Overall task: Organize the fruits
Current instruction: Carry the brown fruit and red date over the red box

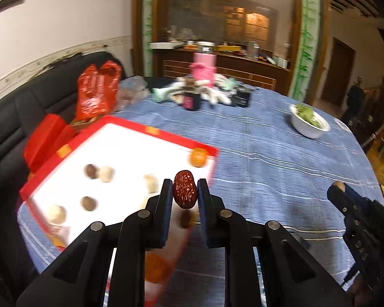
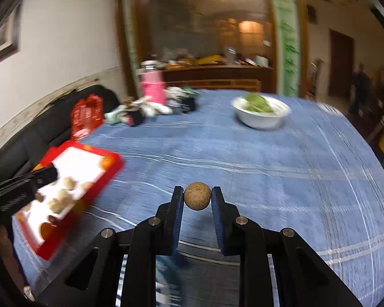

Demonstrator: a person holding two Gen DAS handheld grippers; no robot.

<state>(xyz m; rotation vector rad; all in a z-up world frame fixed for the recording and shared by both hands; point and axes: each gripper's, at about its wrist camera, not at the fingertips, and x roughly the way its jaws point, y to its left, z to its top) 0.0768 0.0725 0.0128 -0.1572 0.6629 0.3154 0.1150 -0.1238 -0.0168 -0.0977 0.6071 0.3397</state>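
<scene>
Presently a red date point(image 1: 184, 189) is pinched by the left gripper point(image 1: 184, 183) above the red-rimmed tray point(image 1: 151, 130), while a longan point(image 2: 197, 196) is clamped in the right gripper point(image 2: 197, 192); both likely need carrying over and releasing into the tray.

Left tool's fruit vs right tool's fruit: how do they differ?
The red date in the left tool is oblong, wrinkled, glossy dark red. The round fruit in the right tool is spherical, matte, speckled tan-brown. The date hangs over the red tray's edge; the round fruit over the blue tablecloth. Both are pinched, lifted.
</scene>
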